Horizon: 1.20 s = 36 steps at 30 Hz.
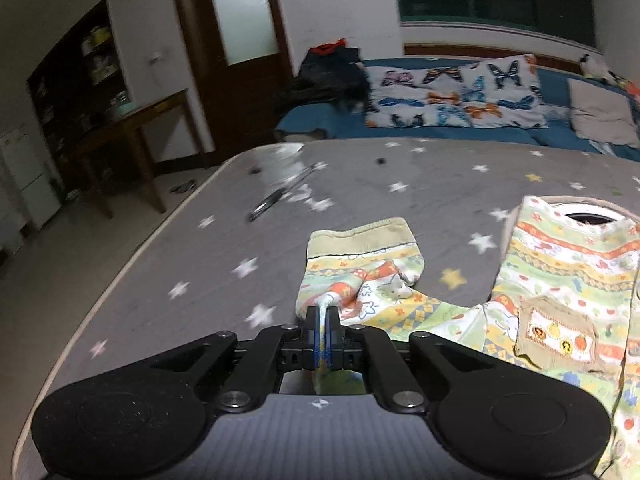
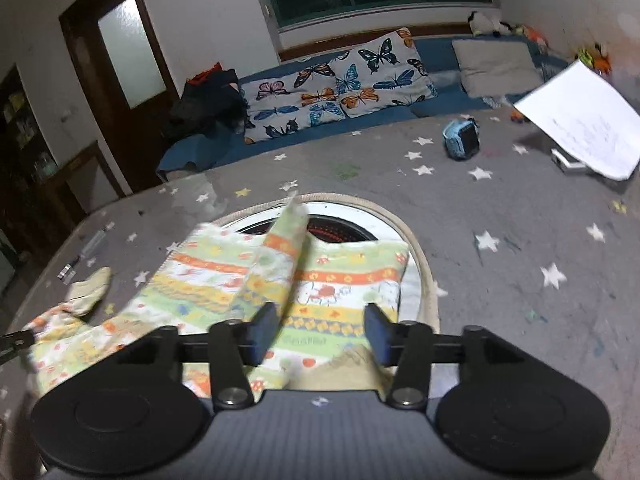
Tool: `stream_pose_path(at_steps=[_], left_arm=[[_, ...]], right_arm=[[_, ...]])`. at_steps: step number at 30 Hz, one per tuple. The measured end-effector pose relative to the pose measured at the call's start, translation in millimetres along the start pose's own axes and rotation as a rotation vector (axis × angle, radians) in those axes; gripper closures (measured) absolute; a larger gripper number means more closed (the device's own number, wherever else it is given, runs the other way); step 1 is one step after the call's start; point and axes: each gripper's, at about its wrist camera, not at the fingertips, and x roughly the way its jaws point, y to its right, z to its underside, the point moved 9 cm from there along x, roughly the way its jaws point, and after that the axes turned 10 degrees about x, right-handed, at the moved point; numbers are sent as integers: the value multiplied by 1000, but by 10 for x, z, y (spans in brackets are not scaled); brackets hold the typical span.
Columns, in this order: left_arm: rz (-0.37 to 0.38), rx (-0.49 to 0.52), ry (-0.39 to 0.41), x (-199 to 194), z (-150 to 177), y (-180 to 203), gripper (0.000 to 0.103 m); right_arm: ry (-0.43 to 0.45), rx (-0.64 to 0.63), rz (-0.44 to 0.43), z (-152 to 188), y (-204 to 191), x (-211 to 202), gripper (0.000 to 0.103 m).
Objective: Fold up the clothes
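Pastel-striped cartoon-print child's top (image 2: 224, 284) lies rumpled on star-patterned grey bedding (image 2: 500, 208); left gripper (image 1: 322, 316) pinches its sleeve (image 1: 360, 276), right gripper (image 2: 320, 332) spread wide.

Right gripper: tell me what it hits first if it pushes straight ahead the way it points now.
The right gripper, jaws open, points across the patterned shirt; it would probably meet that fabric first, then the round white object under the collar. Depth is hard to judge.
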Motion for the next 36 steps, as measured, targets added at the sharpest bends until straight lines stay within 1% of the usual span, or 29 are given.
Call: stream_pose_path(at_steps=[2,4,5,7,9,10,11,13,15,16,18,19,20,22,25,28,29,30,31,33,36], left_arm=[[-7,-8,-23,0,81,-90,100],[4,-26,-63,19,136,-146,99],[13,-40,-75,27,144,-162,96],[-5,-61,-69,-17,124,-222,95],[-28,-63,-39,-98,38,-253,94],[-14,-61,-25,-136,-24,-224,92],[7,-53,-12,-166,-87,-175,89],[85,0,10,-187,-218,54,82],[176,44,16,-156,-337,327,82],[224,62,12,-119,-391,479,82],[311,101,-10,18,-488,810,81],[347,128,-22,93,-532,977,82],[365,159,-37,181,-565,1130,82],[378,209,-62,346,-614,1372,82],[335,273,-75,604,-707,1583,85],[295,306,-40,714,-830,1634,87],[273,318,-32,741,-866,1639,89],[237,330,-21,787,-891,1631,89],[203,338,-13,838,-916,1616,91],[146,333,-13,967,-964,1550,92],[116,308,-21,1114,-1033,1459,92]], right_arm=[[1,-21,31,-42,0,103,53],[-2,-52,80,-77,54,233,54],[-10,-64,103,-82,87,299,55],[-24,-80,141,-92,160,419,57],[-31,-72,162,-111,242,501,59],[-35,-65,164,-114,272,530,62],[-40,-58,166,-117,302,558,64],[-47,-58,159,-113,318,591,72],[-39,-62,163,-120,324,613,78],[-34,-64,166,-126,323,619,86],[-31,-63,165,-156,322,643,92],[-29,-65,166,-174,322,657,98],[-29,-73,167,-210,315,680,98],[-27,-90,170,-285,302,726,100],[-25,-115,174,-398,281,796,101],[-22,-141,178,-511,261,866,101],[-21,-149,179,-548,254,889,101],[-21,-158,181,-586,247,913,101],[-20,-166,182,-624,240,936,101],[-18,-183,185,-699,227,983,101],[5,-192,208,-849,246,1075,101]])
